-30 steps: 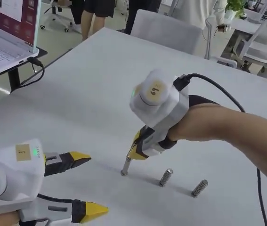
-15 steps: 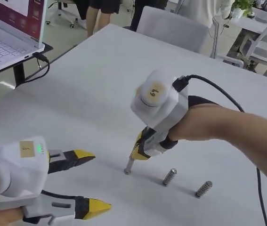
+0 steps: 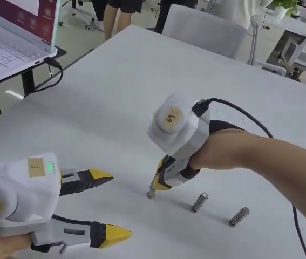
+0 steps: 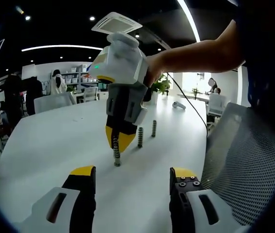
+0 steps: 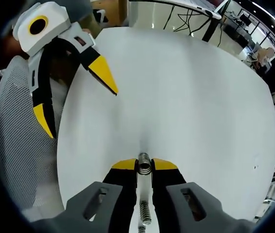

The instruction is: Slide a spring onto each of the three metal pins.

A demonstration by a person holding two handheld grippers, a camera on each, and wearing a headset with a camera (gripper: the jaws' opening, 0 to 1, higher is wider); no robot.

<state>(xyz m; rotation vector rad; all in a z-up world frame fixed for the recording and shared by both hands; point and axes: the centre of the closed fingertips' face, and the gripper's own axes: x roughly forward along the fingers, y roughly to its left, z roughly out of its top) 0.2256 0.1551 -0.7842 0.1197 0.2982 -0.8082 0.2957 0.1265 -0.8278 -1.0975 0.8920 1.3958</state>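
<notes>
My right gripper (image 3: 160, 182) points down at the white table (image 3: 115, 97), shut on a spring (image 5: 144, 164) that sits over the leftmost metal pin (image 3: 151, 193). In the left gripper view the right gripper (image 4: 119, 141) holds that spring (image 4: 116, 155) just above the pin's foot. To its right stand two more pins, each wearing a spring (image 3: 199, 202) (image 3: 239, 216); these springs (image 4: 139, 137) (image 4: 153, 128) also stand behind the held one. My left gripper (image 3: 109, 205) hovers open at the lower left, its fingers apart with nothing between them (image 4: 133, 172).
An open laptop (image 3: 7, 38) with its cable sits on a stand at the far left. Office chairs (image 3: 206, 32) stand beyond the table's far edge, and people stand further back. A black cable (image 3: 250, 116) trails from my right gripper.
My right gripper has sunk lower along the leftmost pin, taking the spring down towards the table. The head camera has shifted a little; the left gripper stays open in place.
</notes>
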